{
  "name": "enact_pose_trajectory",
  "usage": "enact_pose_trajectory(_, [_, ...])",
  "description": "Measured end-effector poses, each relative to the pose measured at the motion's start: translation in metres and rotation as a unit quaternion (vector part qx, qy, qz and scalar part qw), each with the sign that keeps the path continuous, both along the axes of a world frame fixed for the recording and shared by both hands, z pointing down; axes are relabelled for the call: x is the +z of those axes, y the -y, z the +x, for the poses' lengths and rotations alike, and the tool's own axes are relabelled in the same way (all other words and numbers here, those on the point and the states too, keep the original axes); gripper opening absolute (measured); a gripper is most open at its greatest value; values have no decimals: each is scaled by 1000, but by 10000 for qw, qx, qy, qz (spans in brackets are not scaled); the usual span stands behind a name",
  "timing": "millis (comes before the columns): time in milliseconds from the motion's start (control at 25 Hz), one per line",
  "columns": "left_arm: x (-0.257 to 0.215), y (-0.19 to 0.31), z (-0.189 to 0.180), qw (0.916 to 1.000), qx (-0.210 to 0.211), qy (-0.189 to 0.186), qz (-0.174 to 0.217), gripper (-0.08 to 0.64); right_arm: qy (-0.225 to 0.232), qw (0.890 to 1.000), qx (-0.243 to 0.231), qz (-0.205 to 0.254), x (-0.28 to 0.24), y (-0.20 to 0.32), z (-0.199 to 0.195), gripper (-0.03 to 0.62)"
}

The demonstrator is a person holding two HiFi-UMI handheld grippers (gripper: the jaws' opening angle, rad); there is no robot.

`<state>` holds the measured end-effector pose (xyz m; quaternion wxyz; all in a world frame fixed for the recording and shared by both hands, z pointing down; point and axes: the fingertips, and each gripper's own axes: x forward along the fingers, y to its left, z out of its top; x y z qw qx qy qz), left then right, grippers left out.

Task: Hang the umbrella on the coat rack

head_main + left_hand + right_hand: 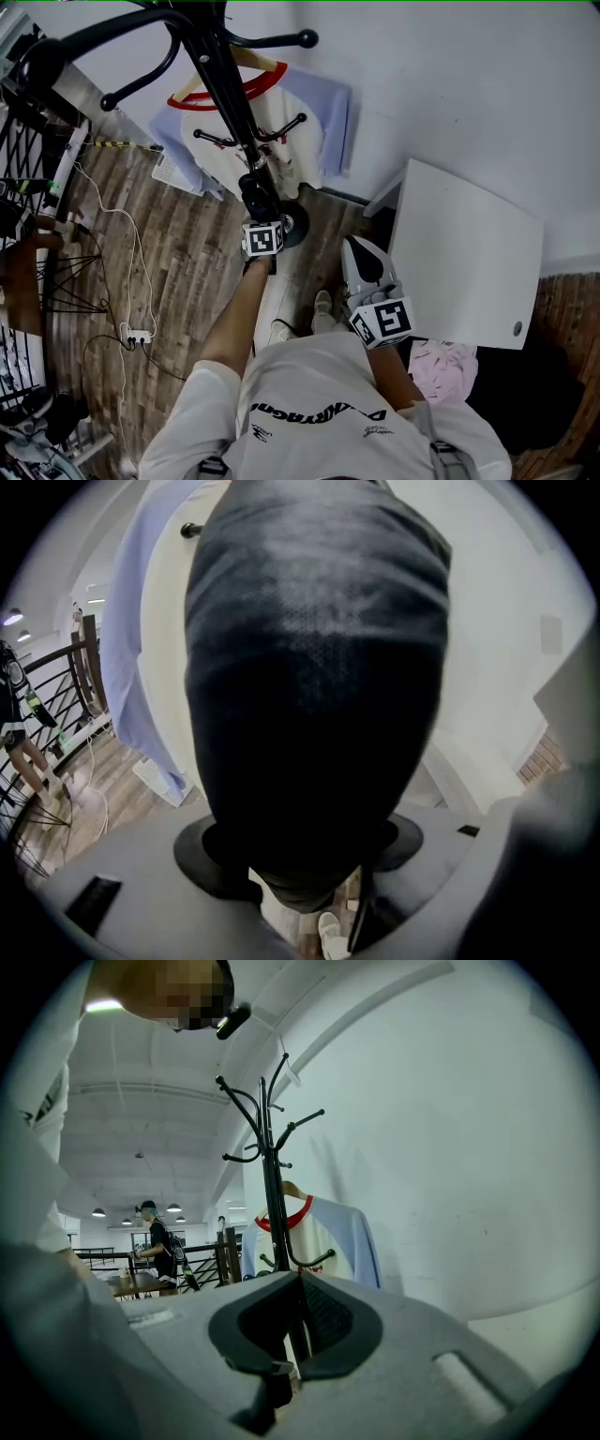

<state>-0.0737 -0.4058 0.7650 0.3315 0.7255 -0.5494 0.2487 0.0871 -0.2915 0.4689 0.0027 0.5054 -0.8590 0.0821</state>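
The black folded umbrella point(314, 696) sits between the jaws of my left claw point(259, 214), which clamp it from both sides. It juts out ahead of the claw, just beside the coat rack point(223, 84) pole. My right claw point(300, 1283), off to the side, is closed and empty, facing the rack.
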Motion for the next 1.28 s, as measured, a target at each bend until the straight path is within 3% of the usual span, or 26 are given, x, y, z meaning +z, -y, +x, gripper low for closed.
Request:
enact_pose_trajectory(440, [11, 19, 3, 9996, 93, -128, -241, 276, -67, 10000, 47, -5, 1, -3, 7, 0])
enact_pose_trajectory(760, [11, 23, 7, 9983, 95, -472, -342, 292, -136, 9999, 88, 17, -1, -6, 9, 0])
enact_pose_trajectory(1040, [-4, 25, 6, 9979, -35, -604, -230, 356, -133, 9998, 111, 2, 1, -10, 8, 0])
enact_pose_trajectory(1280, [-14, 17, 2, 9976, -40, -664, -198, 362, -101, 9999, 2, 65, -4, -19, -5, 0])
